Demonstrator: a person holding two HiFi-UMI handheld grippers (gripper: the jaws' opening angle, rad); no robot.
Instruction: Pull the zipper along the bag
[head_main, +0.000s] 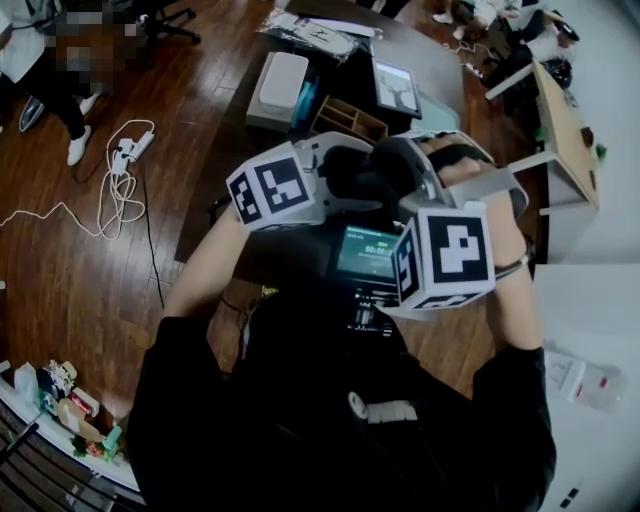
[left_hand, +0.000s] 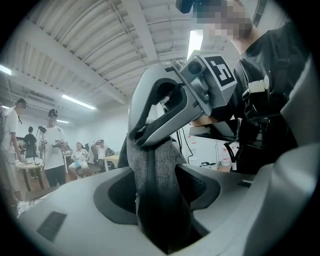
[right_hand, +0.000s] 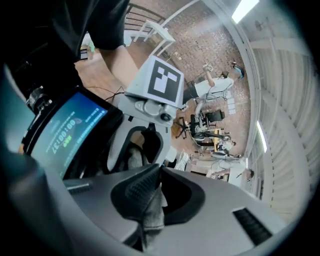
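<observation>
Two grips on grey bag, left claw clamped, right claw pinched shut, head view hides it

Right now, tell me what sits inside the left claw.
A bunched fold of the grey fabric bag fills the left claw, pinched above by the right claw. Any zipper pull is hidden in the folds.

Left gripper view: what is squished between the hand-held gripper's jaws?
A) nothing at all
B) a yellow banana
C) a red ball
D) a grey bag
D: the speckled cloth of the grey bag is pinched between the pads of the left hand-held gripper.
</observation>
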